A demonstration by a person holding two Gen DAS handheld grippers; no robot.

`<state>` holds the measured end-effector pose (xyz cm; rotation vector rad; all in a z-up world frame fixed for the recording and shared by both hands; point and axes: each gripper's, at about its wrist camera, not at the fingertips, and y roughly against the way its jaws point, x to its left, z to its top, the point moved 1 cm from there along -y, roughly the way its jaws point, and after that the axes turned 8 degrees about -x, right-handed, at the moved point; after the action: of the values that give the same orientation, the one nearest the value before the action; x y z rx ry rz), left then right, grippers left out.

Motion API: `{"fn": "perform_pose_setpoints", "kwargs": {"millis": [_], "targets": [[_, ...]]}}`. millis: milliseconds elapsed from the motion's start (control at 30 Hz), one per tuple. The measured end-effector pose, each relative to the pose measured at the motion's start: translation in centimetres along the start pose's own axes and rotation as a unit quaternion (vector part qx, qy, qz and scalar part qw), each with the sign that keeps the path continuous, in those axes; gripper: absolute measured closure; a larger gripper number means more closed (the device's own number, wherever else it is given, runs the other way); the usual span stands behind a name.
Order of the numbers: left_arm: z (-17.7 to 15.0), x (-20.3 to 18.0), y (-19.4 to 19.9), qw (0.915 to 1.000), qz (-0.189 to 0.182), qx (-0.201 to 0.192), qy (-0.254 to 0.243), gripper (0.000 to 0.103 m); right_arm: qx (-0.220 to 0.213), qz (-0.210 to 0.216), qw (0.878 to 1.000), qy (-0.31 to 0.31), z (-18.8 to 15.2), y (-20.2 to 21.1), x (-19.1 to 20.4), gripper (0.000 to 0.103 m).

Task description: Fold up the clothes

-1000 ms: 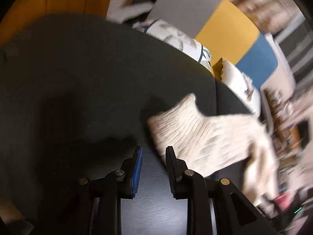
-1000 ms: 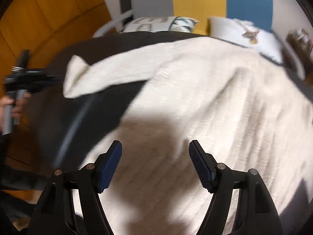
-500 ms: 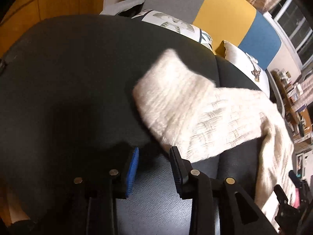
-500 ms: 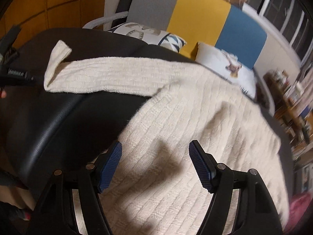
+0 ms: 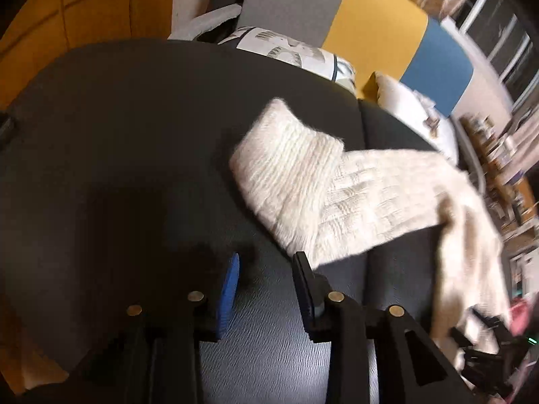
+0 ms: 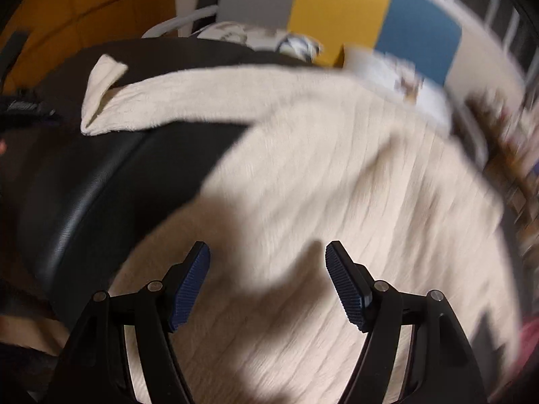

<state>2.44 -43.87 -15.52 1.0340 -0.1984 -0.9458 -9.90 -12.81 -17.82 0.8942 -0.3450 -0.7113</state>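
A cream knitted sweater (image 6: 320, 175) lies spread on a black padded surface (image 5: 118, 134), its body filling the right wrist view from the centre out to 3 o'clock. One sleeve (image 5: 337, 195) stretches toward 10 o'clock in that view, and its ribbed cuff (image 5: 286, 168) is turned over on itself.

The left gripper (image 5: 266, 276) has its jaws opening, with nothing between them; the cuff sits just beyond, at about 1 o'clock from the tips. The right gripper (image 6: 267, 269) is spread wide and empty above the sweater's body.

Risks, as I judge them: the curled cuff could stay doubled under and give a lumpy, crooked fold. A pinch on the loose, stretchy knit may catch only one layer, or drag the whole garment across the slick surface. The right side of the sweater seems to hang over the edge near 4 o'clock, so it could slide off.

No brand, label or legible writing shows; both views are blurred.
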Motion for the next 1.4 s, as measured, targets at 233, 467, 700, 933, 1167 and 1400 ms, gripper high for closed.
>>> {"fn": "perform_pose_setpoints", "kwargs": {"millis": [233, 467, 700, 933, 1167, 1400], "targets": [[0.6, 0.5, -1.6, 0.9998, 0.016, 0.004, 0.010, 0.064, 0.000, 0.057, 0.997, -0.047, -2.3, 0.1, -1.2, 0.018], [1.6, -2.9, -5.4, 0.9952, 0.098, 0.005, -0.004, 0.061, 0.004, 0.047, 0.999, -0.026, -2.1, -0.2, -0.5, 0.012], [2.6, -3.0, -6.9, 0.9938, 0.103, -0.012, 0.042, 0.094, 0.005, 0.063, 0.998, -0.014, -2.2, -0.4, -0.3, 0.009], [4.8, -0.8, -1.8, 0.9882, 0.060, -0.115, 0.081, 0.103, -0.033, 0.186, 0.979, -0.080, 2.3, 1.7, -5.1, 0.009], [6.9, 4.1, -1.0, 0.9841, 0.030, -0.097, 0.146, 0.103, -0.081, 0.166, 0.970, -0.159, 10.9, -1.9, -12.3, 0.009], [0.9, 6.2, -1.9, 0.9767, -0.012, -0.028, 0.213, 0.075, -0.039, 0.192, 0.963, -0.183, 13.6, -6.9, -11.6, 0.008]]}}
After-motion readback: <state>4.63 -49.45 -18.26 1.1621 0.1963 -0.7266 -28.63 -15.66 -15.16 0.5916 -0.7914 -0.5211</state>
